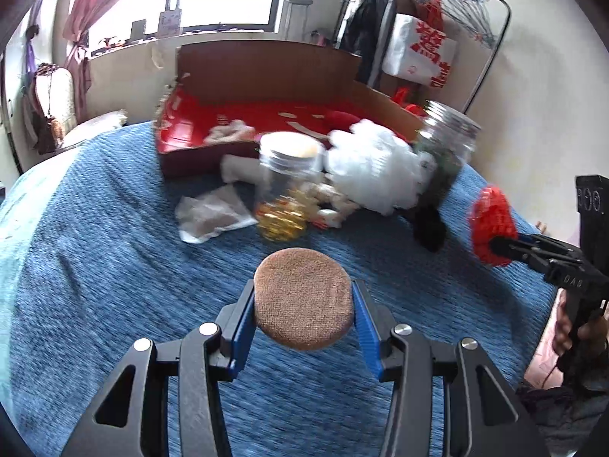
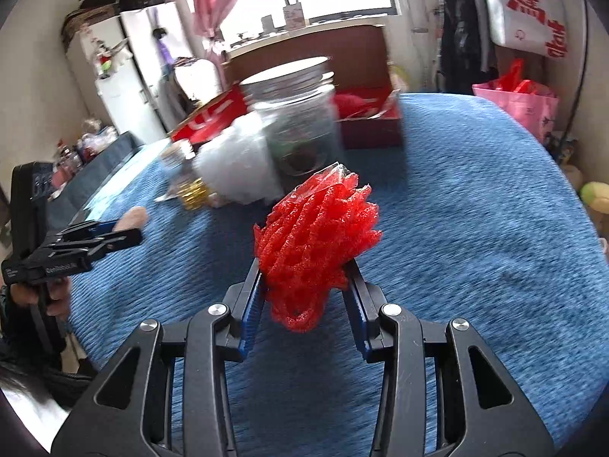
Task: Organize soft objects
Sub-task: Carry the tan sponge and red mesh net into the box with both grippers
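Two clear jars are counted on the blue bedspread (image 1: pixel 114 266): a smaller jar (image 1: pixel 283 186) with gold pieces inside and a taller jar (image 1: pixel 445 152) with dark contents, both in front of one red cardboard box (image 1: pixel 198 141). One white mesh bundle (image 1: pixel 373 171) lies between the jars. A window and pink curtain are seen behind the box. One round brown sponge (image 1: pixel 302 299), coarse-textured, is clamped in the left gripper (image 1: pixel 303 316) nearer than the jars; one red foam net (image 2: pixel 316 243), crumpled and porous, is clamped in the right gripper (image 2: pixel 306 297).
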The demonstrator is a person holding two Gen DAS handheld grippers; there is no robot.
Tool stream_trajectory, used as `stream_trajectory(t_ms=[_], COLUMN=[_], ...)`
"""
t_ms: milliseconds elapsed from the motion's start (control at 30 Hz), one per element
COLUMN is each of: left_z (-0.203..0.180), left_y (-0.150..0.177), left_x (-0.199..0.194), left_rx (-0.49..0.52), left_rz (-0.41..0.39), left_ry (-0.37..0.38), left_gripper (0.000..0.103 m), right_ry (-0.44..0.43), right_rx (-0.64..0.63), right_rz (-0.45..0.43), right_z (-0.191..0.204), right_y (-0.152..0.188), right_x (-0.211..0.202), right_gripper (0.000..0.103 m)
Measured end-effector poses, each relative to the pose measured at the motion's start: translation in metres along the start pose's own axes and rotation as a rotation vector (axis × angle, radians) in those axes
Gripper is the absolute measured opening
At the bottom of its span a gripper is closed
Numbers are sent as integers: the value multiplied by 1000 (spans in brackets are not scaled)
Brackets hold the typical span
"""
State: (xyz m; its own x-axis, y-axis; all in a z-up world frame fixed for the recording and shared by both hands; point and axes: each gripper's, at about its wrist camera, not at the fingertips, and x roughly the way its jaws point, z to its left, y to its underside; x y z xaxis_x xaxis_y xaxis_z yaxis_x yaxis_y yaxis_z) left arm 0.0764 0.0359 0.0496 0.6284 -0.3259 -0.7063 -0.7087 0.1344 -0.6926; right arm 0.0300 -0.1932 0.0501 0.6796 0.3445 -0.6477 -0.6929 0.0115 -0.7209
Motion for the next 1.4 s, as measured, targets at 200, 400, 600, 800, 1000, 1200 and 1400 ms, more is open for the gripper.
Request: stream_trajectory(t_ms=[200,400,600,800,1000,1200,1400], left_z=[32,58,68,64,47,28,12], left_y=[-24,-57,-94,-130,-164,-186,-199], left_x=[3,7,15,35,67,104,144], left_rx=[-17,-12,17,75,152,215,275], left_rz=[-11,-23,-24,-9,41,108,204], left_ry=[-64,-77,-35,7,72,124,139], left_gripper=[50,50,50,50,50,50,50], right_ry=[70,86,61,-13,-121,-173,-181], right_rx=[24,22,-15,-76,-154,-224,-304], right_rz=[-16,-35,-60,-57,15,147,297], right_z=[-26,-50,-62,-59,-42,-24,-9], right_y=[-22,-54,-96,-141,-179,-206,-218], right_x=[3,9,18,34,69,121,167], right_gripper=[38,38,38,38,38,38,38])
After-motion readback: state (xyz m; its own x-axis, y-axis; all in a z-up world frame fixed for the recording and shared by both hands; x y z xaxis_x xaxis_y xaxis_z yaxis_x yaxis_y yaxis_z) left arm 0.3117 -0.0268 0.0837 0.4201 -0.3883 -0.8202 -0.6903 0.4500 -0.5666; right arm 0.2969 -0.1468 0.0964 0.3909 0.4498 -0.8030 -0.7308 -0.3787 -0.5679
